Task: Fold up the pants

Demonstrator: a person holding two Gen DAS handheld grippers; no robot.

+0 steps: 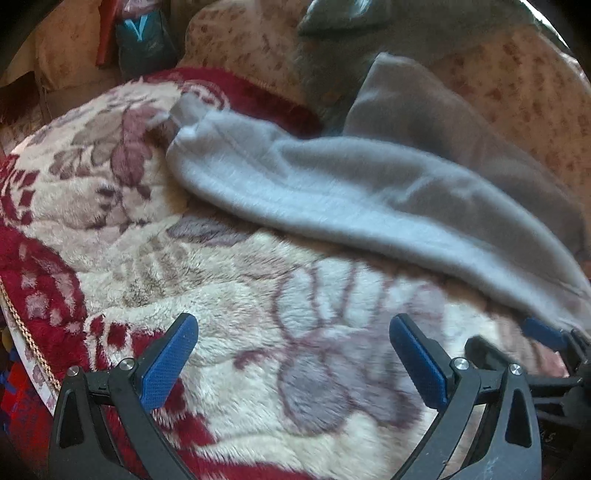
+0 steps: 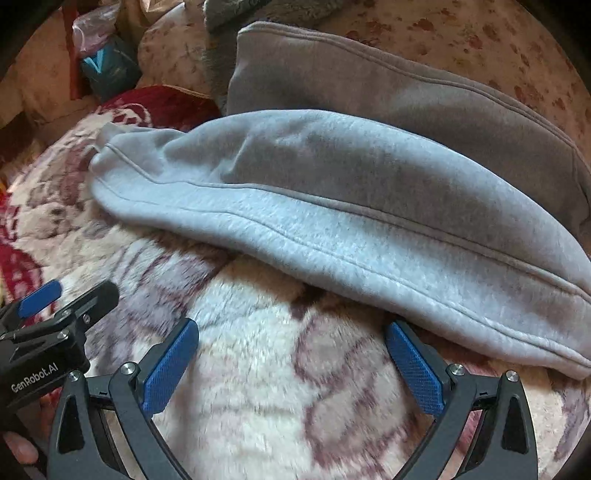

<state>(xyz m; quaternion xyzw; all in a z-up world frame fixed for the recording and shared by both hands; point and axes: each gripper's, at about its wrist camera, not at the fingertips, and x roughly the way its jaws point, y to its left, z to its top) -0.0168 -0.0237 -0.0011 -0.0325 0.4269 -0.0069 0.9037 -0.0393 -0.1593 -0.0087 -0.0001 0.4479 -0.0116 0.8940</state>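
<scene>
Grey fleece pants (image 1: 362,184) (image 2: 332,206) lie folded lengthwise on a floral blanket, one leg stacked on the other, cuff end at the left. My left gripper (image 1: 293,325) hovers open over bare blanket, in front of the pants and apart from them. My right gripper (image 2: 291,330) is open too, its right fingertip (image 2: 397,332) close to the near edge of the pants, nothing between the fingers. The right gripper (image 1: 543,332) shows at the right edge of the left wrist view; the left gripper (image 2: 55,306) shows at the left edge of the right wrist view.
The plush cream and red floral blanket (image 1: 184,277) (image 2: 258,387) covers the surface. Patterned cushions (image 1: 251,40) (image 2: 480,33) sit behind, with a darker grey garment (image 1: 343,22) and a teal bag (image 1: 144,40) at the back. A hand (image 2: 18,446) holds the left tool.
</scene>
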